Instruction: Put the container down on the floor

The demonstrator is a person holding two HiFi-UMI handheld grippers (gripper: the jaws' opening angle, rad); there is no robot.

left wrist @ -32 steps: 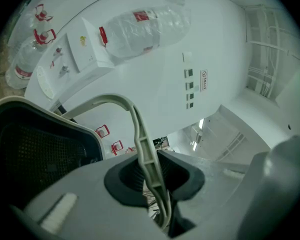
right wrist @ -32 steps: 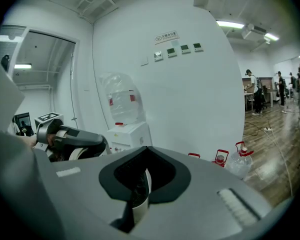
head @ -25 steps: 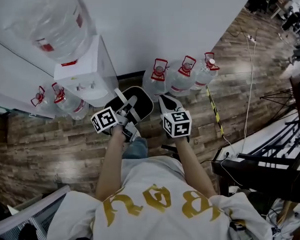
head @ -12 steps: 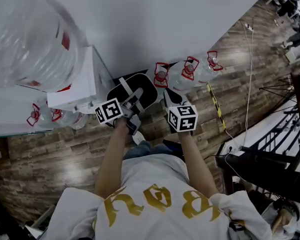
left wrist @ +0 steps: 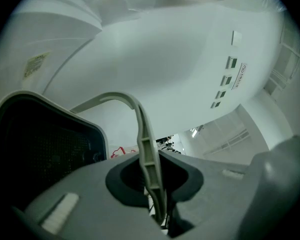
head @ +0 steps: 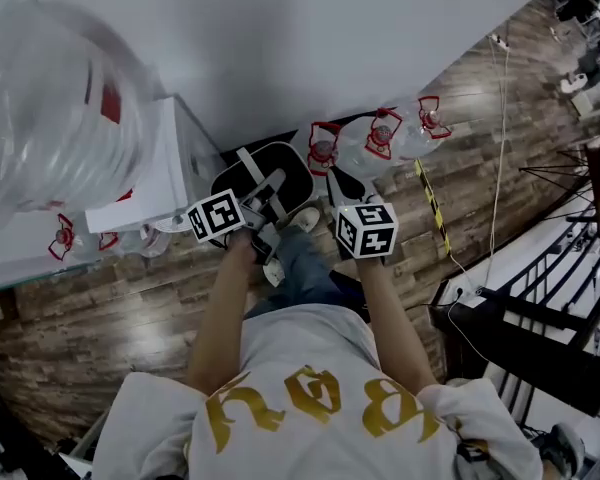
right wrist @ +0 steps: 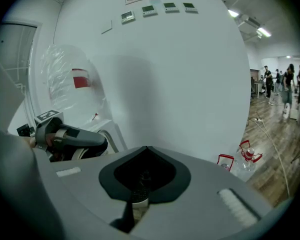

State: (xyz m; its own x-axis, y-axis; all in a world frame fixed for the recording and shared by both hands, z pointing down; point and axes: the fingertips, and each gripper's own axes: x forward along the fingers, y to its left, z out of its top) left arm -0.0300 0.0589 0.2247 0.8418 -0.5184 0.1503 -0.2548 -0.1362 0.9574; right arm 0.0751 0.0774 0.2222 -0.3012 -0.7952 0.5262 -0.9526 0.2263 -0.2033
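A black container [head: 265, 176] with a pale rim and a grey bail handle [left wrist: 144, 134] hangs in the air in front of the person, its mesh inside [left wrist: 40, 149] showing. My left gripper [head: 263, 211] is shut on that handle, which runs straight through its jaws [left wrist: 155, 171]. My right gripper [head: 346, 186] is just right of the container, jaws closed. Deep between them [right wrist: 145, 159] sits a bit of dark mesh and a pale strip that I cannot identify. The left gripper [right wrist: 65, 139] shows at the left of the right gripper view.
A white water dispenser [head: 150, 183] with a big clear bottle [head: 50, 118] stands at the left against the white wall. Water jugs [head: 365, 143] sit on the wooden floor by the wall, more [head: 80, 238] left. Striped tape [head: 430, 213], a cable [head: 495, 168] and a black frame [head: 540, 298] lie right.
The person has stepped closer to the dispenser and wall, and a leg and shoe now show under the grippers. Both grippers keep their hold and spacing.
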